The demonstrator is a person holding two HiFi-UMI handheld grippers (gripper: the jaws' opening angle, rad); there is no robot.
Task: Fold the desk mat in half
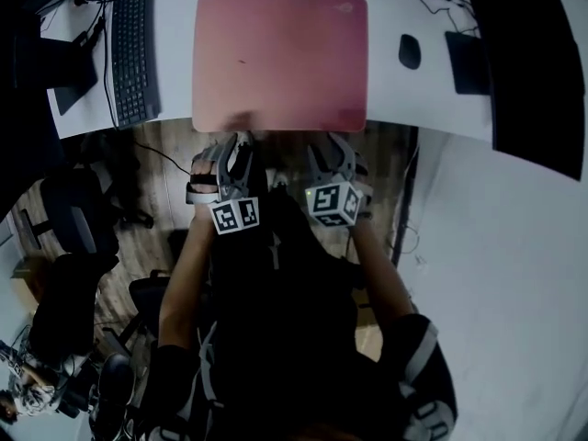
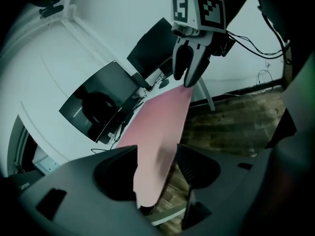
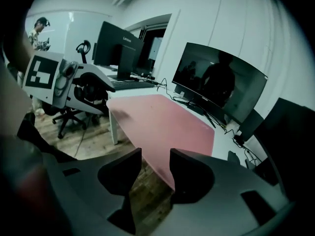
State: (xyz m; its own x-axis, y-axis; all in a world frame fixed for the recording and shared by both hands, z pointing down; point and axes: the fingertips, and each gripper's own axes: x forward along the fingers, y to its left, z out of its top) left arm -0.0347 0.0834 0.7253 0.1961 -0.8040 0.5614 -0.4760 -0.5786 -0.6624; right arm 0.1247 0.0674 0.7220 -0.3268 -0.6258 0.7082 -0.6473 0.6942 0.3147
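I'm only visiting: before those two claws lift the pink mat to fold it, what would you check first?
1. Left gripper lined up on the mat: ok, the near edge lies between its jaws.
2. Right gripper lined up: ok, the near edge is between its jaws too.
3. Both grippers clamped on the mat: not ok, both pairs of jaws stand apart.
4. Mat top free of things: ok, it is bare and flat.
5. Keyboard and mouse off the mat: ok, they lie beside it.

Head view looks down; 2 gripper views share desk mat [image 1: 280, 58].
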